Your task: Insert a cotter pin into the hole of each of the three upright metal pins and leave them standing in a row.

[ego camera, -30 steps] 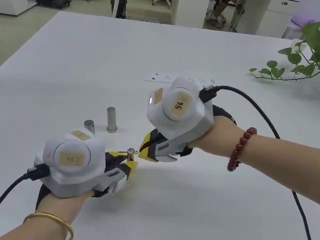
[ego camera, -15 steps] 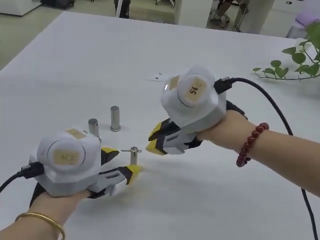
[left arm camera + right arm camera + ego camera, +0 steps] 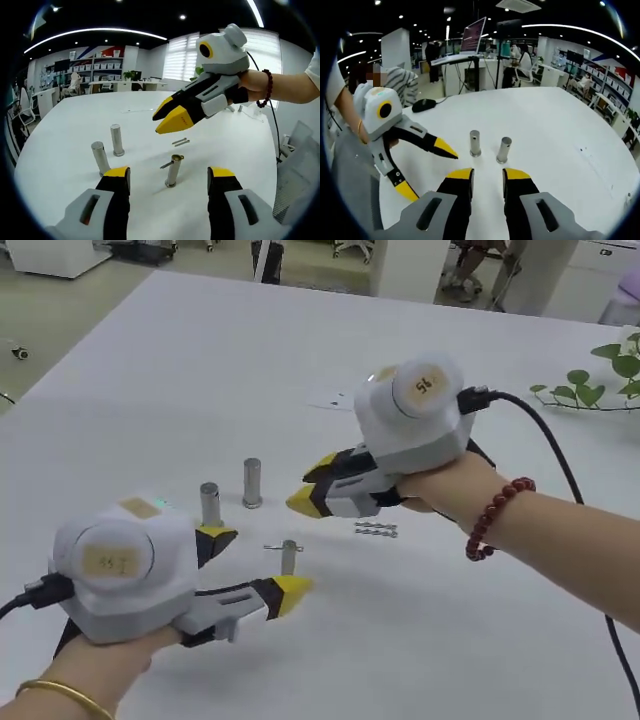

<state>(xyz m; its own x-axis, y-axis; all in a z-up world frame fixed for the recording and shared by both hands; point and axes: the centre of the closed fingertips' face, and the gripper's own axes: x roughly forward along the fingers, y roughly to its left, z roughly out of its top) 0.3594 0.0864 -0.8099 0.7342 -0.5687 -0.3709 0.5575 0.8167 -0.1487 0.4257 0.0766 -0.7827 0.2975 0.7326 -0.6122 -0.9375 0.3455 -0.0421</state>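
Here, closest to me, my left gripper [image 3: 255, 558] sits low over the white table [image 3: 450, 640]. Its two yellow-tipped fingers are spread wide apart and they hold nothing.

In the left gripper view, one metal pin [image 3: 173, 170] stands up straight in the gap between those fingers. Neither finger touches it. A thin cotter pin [image 3: 166, 164] goes through the hole near its top and sticks out to one side. In the head view I see the same pin [image 3: 289, 557] just past the fingertips.

A bit farther on, two more metal pins stand up straight, near each other. One is the nearer pin [image 3: 209, 504] and one is the farther pin [image 3: 252, 483]. I cannot see any cotter pin in them.

Off to the right of the standing pins, some loose cotter pins [image 3: 376, 529] lie flat on the table.

Above those, my right gripper [image 3: 305, 488] hangs in the air and points at the two bare pins. Its fingers are close together with a small gap, and nothing is between them.

Far back on the right, a green plant [image 3: 600, 390] lies at the table's edge.
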